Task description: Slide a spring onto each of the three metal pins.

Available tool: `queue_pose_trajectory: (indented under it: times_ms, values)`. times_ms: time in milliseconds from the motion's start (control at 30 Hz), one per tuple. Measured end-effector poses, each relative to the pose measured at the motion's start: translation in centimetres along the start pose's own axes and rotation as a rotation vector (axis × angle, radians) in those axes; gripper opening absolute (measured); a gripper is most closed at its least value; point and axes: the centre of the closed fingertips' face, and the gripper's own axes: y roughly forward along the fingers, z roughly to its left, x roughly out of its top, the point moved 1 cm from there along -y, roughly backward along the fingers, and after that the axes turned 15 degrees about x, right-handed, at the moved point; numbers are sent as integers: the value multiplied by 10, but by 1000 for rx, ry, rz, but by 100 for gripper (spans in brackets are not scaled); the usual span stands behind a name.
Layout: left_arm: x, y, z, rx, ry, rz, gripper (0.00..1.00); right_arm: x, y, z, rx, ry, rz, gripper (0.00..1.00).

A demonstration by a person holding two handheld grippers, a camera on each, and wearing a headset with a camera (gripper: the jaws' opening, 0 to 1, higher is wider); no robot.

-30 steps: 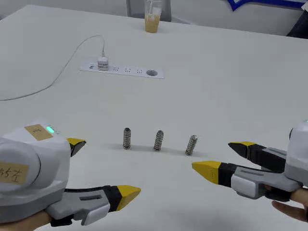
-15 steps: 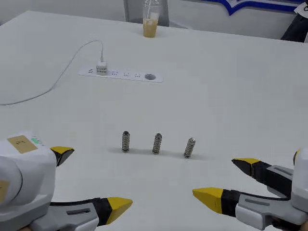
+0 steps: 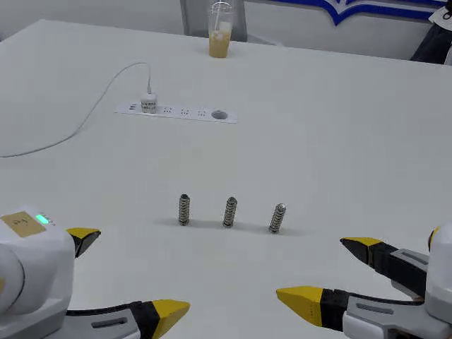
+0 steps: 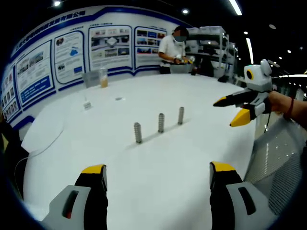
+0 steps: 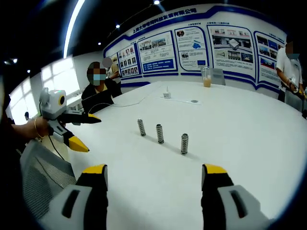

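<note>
Three upright metal pins stand in a row on the white table, each with a spring around it: the left spring, the middle spring and the right spring. They also appear in the left gripper view as a row and in the right gripper view. My left gripper is open at the near left, well short of the pins. My right gripper is open at the near right. Nothing sits between either pair of yellow-tipped fingers.
A white power strip with a plugged-in charger and cable lies mid-table. A plastic cup of orange drink stands at the far edge by a chair. People stand and sit beyond the table in the gripper views.
Both grippers have drawn back toward me and lower in the head view, farther from the pins. The head camera has tilted slightly. The springs have not moved.
</note>
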Motion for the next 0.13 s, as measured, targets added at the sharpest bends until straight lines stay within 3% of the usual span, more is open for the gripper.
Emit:
queue_pose_trajectory:
  times_ms: [133]
  values:
    - [-1,0,0,0,5,1,90,-4,0,-1,-11,5,17,81]
